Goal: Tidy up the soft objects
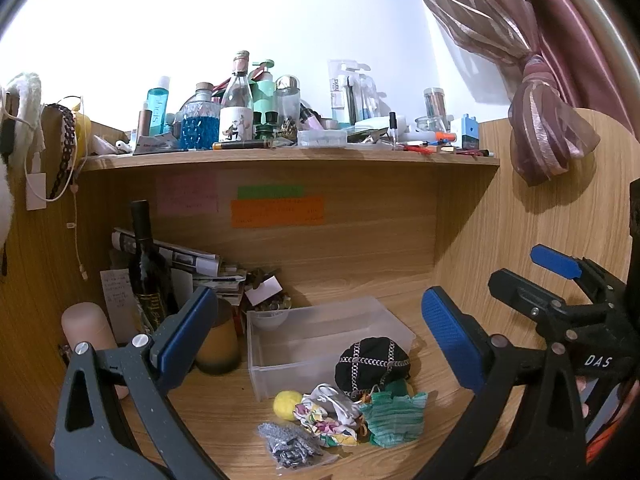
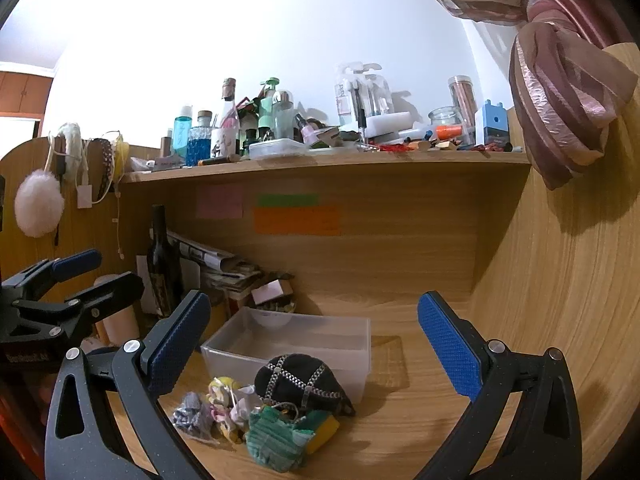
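A clear plastic bin (image 1: pixel 394 326) (image 2: pixel 362 354) stands on the wooden desk, apparently empty. In front of it lies a pile of soft things: a black cap with silver chains (image 1: pixel 374 362) (image 2: pixel 298 378), a green knit cloth (image 1: pixel 394 416) (image 2: pixel 276 436), a floral cloth (image 1: pixel 330 414) (image 2: pixel 228 404), a yellow ball (image 1: pixel 286 402) and a grey bagged item (image 1: pixel 290 446) (image 2: pixel 192 412). My left gripper (image 1: pixel 318 340) is open and empty above the pile. My right gripper (image 2: pixel 314 344) is open and empty over the bin and cap. Each gripper shows at the other view's edge.
A dark wine bottle (image 1: pixel 146 264), stacked papers (image 1: pixel 208 268), a brown cup (image 1: pixel 218 344) and a pink cylinder (image 1: pixel 86 328) stand at back left. A shelf (image 1: pixel 288 158) above holds many bottles. A tied pink curtain (image 1: pixel 548 120) hangs at right.
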The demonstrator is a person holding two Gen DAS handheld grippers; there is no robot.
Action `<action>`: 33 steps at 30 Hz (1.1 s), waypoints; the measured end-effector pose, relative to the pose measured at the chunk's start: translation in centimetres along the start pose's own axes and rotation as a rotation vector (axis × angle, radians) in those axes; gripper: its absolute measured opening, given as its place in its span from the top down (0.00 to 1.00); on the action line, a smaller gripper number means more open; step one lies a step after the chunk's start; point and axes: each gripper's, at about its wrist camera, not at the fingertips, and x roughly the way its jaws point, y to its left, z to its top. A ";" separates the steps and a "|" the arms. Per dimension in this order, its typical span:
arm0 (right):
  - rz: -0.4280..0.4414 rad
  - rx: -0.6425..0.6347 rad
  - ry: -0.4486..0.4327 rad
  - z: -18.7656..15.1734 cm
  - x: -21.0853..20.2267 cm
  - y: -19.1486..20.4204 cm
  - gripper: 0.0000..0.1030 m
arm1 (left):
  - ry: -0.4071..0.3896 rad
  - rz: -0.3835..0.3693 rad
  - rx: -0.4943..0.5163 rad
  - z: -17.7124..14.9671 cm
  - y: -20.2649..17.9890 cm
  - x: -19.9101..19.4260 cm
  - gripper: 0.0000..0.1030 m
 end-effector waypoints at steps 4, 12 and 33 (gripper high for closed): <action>0.000 0.005 -0.006 0.1 -0.1 0.0 0.00 | -0.001 0.001 0.002 0.0 0.0 0.0 0.00; 0.000 0.002 -0.023 0.1 -0.5 0.2 0.00 | -0.013 0.006 0.008 0.0 0.1 -0.2 0.00; -0.006 0.012 -0.031 0.3 -0.7 0.0 0.00 | -0.012 -0.012 0.004 -0.1 -0.1 -0.2 0.00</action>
